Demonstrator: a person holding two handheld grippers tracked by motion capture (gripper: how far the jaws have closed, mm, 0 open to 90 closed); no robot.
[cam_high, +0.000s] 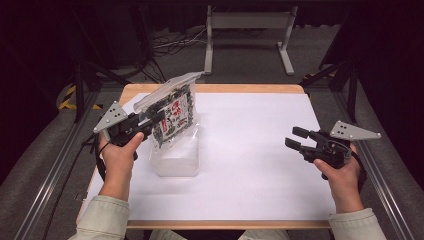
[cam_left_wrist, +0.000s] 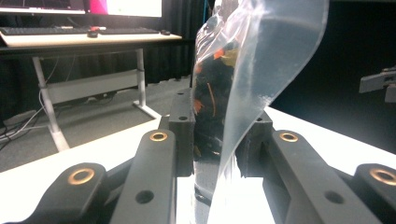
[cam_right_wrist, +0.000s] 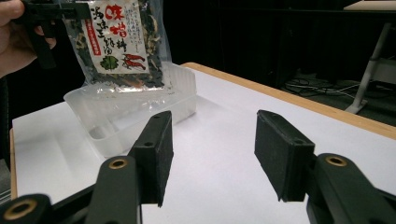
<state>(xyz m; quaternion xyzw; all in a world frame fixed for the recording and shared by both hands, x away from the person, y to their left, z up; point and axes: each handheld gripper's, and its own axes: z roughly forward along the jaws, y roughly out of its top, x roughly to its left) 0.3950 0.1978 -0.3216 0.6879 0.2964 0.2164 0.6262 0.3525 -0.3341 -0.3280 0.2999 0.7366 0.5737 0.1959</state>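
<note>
One left claw (cam_high: 150, 121) pinched the clear printed seaweed bag (cam_high: 172, 114) upright above the clear plastic tub (cam_high: 175, 162); the right claw (cam_high: 296, 138) sat spread, well apart.

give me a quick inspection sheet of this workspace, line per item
surface: white sheet over a wooden table top, bare apart from the job's things
job's things: clear plastic container on the sheet; clear snack bag with a printed label held upright over it, lower end at the container's mouth
clutter: nothing seen
grippers: left tool shut on the bag's edge; right tool open, nothing between its jaws, held over the right side of the sheet, apart from the bag
cables: loose cables on the floor behind the table
surroundings: white desk frame beyond the table; desk with a keyboard in the left gripper view; dark curtains
</note>
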